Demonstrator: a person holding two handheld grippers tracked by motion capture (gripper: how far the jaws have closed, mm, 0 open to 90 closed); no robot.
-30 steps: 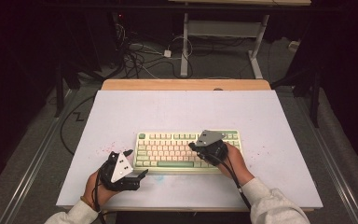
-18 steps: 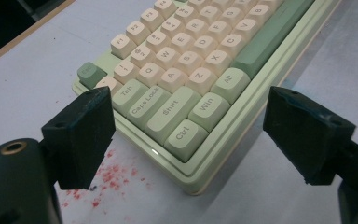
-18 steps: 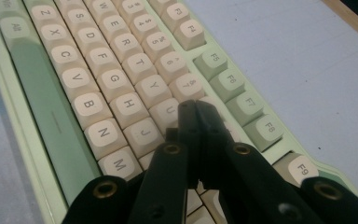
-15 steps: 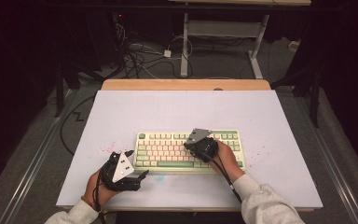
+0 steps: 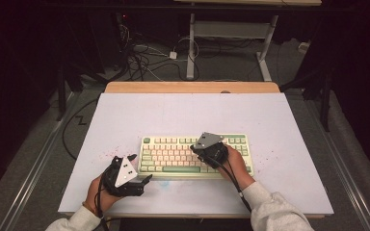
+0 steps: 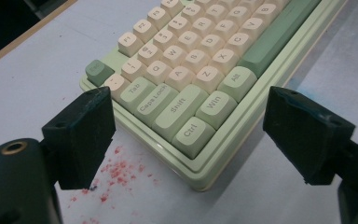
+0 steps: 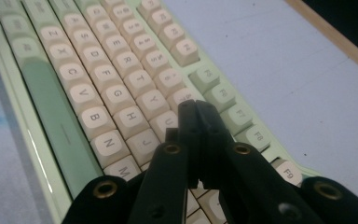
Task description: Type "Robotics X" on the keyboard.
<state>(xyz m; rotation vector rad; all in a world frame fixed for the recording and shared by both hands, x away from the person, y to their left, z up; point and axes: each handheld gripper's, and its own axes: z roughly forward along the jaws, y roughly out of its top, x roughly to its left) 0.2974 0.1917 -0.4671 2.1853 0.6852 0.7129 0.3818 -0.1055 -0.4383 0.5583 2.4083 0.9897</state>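
A pale green keyboard (image 5: 173, 155) with cream keys lies on the white table near the front edge. My right gripper (image 5: 193, 148) hovers over its right half, pointing left along the key rows. In the right gripper view its jaws (image 7: 196, 111) are pressed together with nothing between them, their tips above the keys (image 7: 98, 70) near U and the number row. My left gripper (image 5: 142, 168) rests on the table just off the keyboard's front left corner. In the left gripper view (image 6: 189, 135) it stands wide open, framing the Ctrl corner of the keyboard (image 6: 182, 70) without touching it.
Red specks (image 6: 116, 170) stain the white table top (image 5: 192, 113) beside the keyboard's left corner. A wooden strip (image 5: 192, 87) edges the table's far side. Cables (image 5: 144, 57) and a desk frame stand on the floor beyond.
The right gripper has shifted slightly left over the keys. The left gripper has stayed where it was.
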